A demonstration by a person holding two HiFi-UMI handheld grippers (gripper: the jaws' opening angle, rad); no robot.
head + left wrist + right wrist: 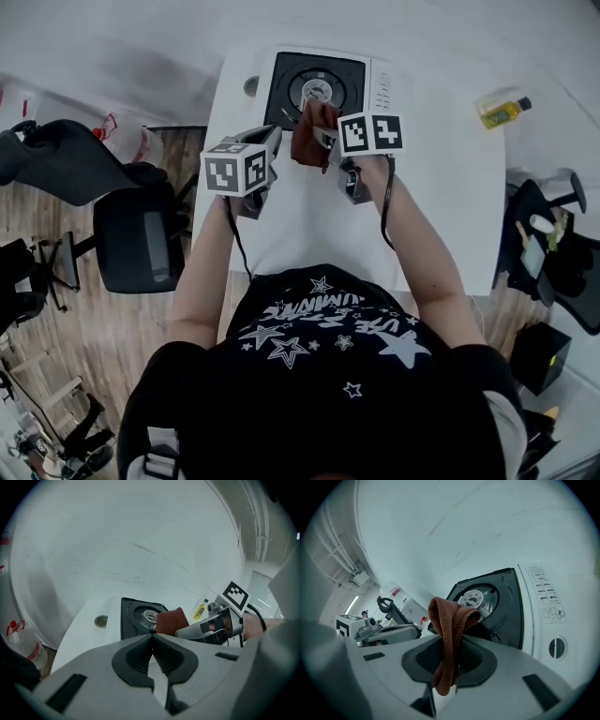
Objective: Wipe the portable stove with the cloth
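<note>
The white rectangular bench (pixel 309 225) runs toward 12 o'clock. Its smooth top is bare between the person's torso and the stove, with more open surface toward 3 o'clock. A black office chair (pixel 141 239) stands on the wooden plank floor (pixel 94 347) close to the bench's 9 o'clock edge. The white portable stove (pixel 323 84), with a black square top and a round burner, sits at the 12 o'clock end. The left gripper (pixel 152 641), tips pressed together on nothing, hovers by the stove's near edge. The right gripper (pixel 451 658) pinches a folded rust-brown terry cloth (pixel 449 620) over that edge. A small yellow bottle (pixel 502 111) lies at 2 o'clock.
</note>
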